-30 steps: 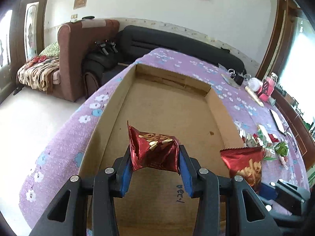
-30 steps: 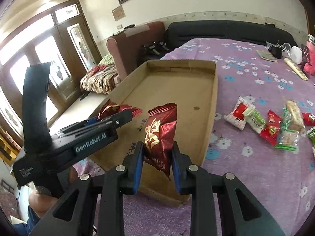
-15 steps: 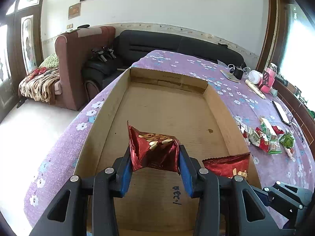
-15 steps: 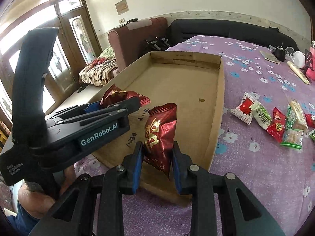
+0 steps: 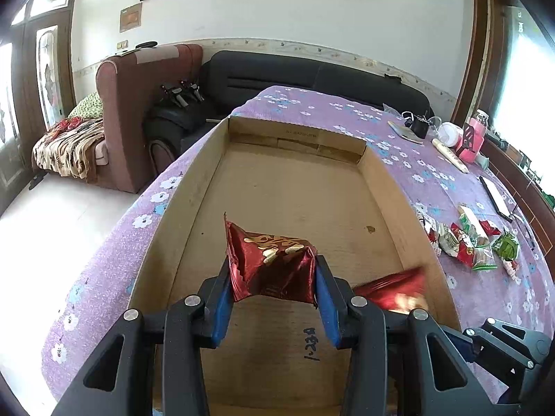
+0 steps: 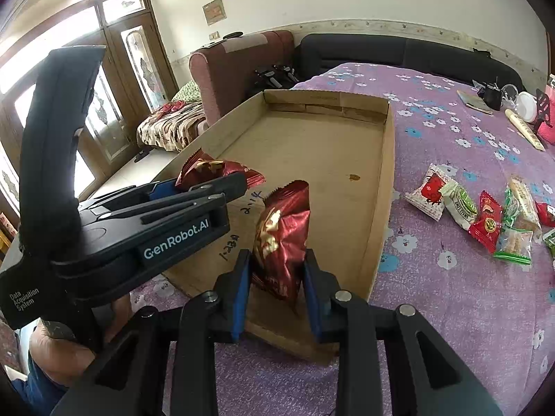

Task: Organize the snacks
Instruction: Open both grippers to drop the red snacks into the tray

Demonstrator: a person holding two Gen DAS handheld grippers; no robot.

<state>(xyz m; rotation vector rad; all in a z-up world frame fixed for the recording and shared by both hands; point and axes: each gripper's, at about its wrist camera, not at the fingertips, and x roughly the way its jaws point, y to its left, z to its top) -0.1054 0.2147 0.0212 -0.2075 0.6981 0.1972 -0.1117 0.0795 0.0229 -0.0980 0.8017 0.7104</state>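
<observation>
Over the near end of the shallow cardboard tray, which lay on the purple flowered bedspread, both tongs hung tilted downward, each with a snack. The left gripper was clamped on a crumpled red snack packet, its blue pads pressing the packet's two sides so that the foil bulged upward between them. The right gripper held a second red snack packet upright by its lower part; the left pad pressed the foil, while a sliver of space showed by the right pad, so that grip looked light. Both packets seemed to be carried above the bare tray floor in order to be set down there, and the tray's low walls would keep them gathered in one place.

The left wrist view showed its own packet head-on and the handwritten marks on the tray floor, but of the other packet it gave only a blurred red shape low at the right. The right wrist view supplied what that one lacked: the left tool from the side, with its printed label and the person's hand under it. It also showed the loose pile of snacks clearly, waiting on the bedspread well apart from the tray, right of its wall.
</observation>
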